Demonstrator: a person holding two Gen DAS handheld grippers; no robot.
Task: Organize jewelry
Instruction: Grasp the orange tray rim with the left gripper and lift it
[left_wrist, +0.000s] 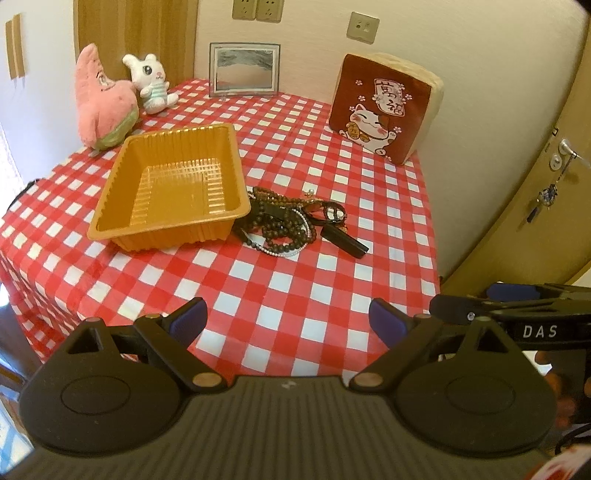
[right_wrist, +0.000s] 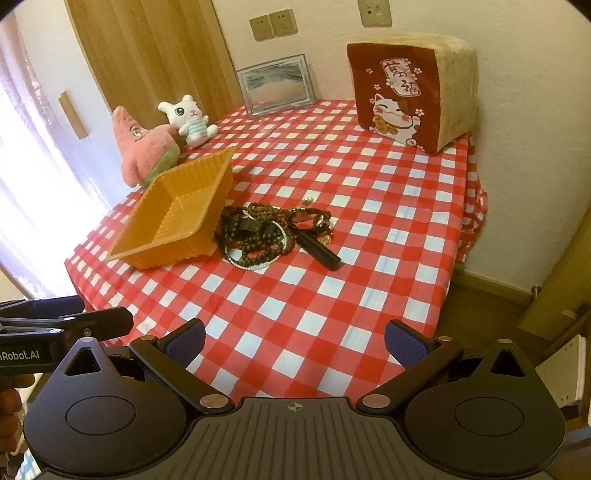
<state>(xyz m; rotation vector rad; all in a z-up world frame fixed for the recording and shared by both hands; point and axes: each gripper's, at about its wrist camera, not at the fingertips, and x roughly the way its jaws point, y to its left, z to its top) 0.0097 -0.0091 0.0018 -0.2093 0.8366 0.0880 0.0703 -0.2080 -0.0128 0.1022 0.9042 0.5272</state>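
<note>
A tangled pile of dark bead necklaces and bracelets (left_wrist: 286, 221) with a thin pearl strand and a black bar-shaped piece (left_wrist: 343, 242) lies on the red-checked tablecloth, right of an empty orange plastic tray (left_wrist: 171, 188). The pile (right_wrist: 264, 230) and the tray (right_wrist: 173, 221) also show in the right wrist view. My left gripper (left_wrist: 288, 319) is open and empty, above the table's near edge, well short of the pile. My right gripper (right_wrist: 293, 338) is open and empty, likewise near the front edge. Each gripper shows at the side of the other's view.
A pink star plush (left_wrist: 101, 99) and a white bunny plush (left_wrist: 151, 83) stand at the back left, a picture frame (left_wrist: 243, 70) at the back, a lucky-cat cushion (left_wrist: 384, 105) at the back right. A door with a handle (left_wrist: 565, 151) is to the right.
</note>
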